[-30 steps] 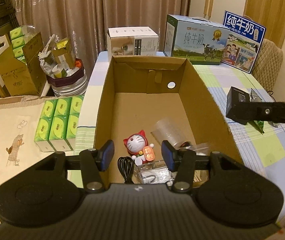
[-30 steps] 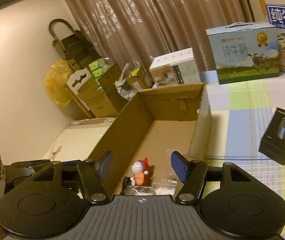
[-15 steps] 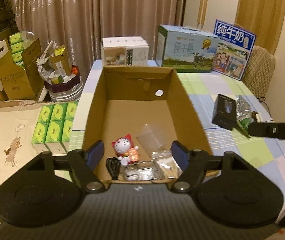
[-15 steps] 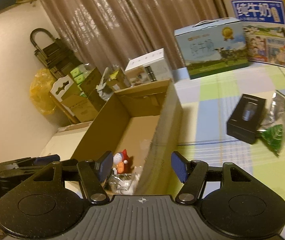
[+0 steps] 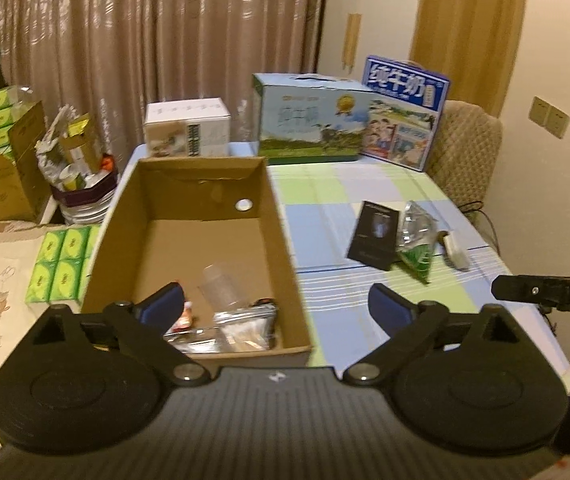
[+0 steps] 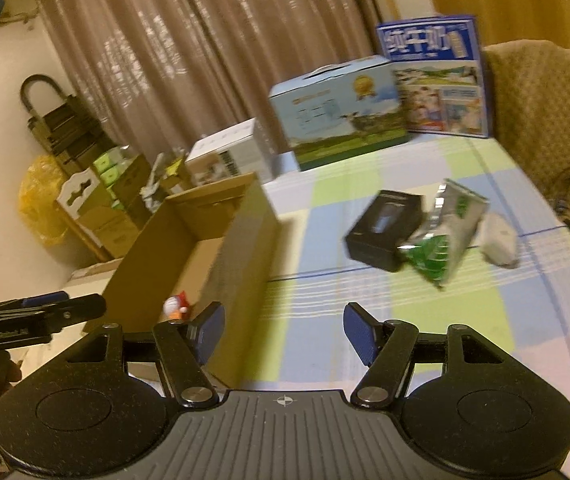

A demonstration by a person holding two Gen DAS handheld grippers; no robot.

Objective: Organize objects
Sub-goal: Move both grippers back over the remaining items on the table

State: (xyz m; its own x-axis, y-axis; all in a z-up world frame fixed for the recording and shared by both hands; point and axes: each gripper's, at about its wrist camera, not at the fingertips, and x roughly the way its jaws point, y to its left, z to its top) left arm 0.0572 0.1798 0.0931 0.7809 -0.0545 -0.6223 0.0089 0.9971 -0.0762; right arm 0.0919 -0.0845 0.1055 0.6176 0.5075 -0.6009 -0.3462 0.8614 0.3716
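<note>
An open cardboard box (image 5: pixel 201 196) stands on the checked tablecloth (image 5: pixel 333 320). It holds a clear plastic cup (image 5: pixel 221 288), zip bags (image 5: pixel 237 328) and a red-and-white cat toy (image 6: pixel 176 306). To its right lie a black carton (image 5: pixel 375 236), a green and silver packet (image 5: pixel 417 240) and a small white object (image 5: pixel 457 254). My left gripper (image 5: pixel 275 306) hovers over the box's near right corner, its jaws opening wide with nothing gripped. My right gripper (image 6: pixel 283 322) stands open and empty over the cloth, short of the black carton (image 6: pixel 385 230) and the packet (image 6: pixel 441 240).
Two milk cartons (image 5: pixel 309 120) and a white box (image 5: pixel 187 128) line the table's far edge. A padded chair (image 5: pixel 465 148) stands at the far right. Green tissue packs (image 5: pixel 61 264) and cardboard clutter (image 5: pixel 1 168) sit left of the table.
Both grippers have swung right, from over the box's inside toward the bare cloth. The left jaws have spread much wider. The right jaws keep about the same width.
</note>
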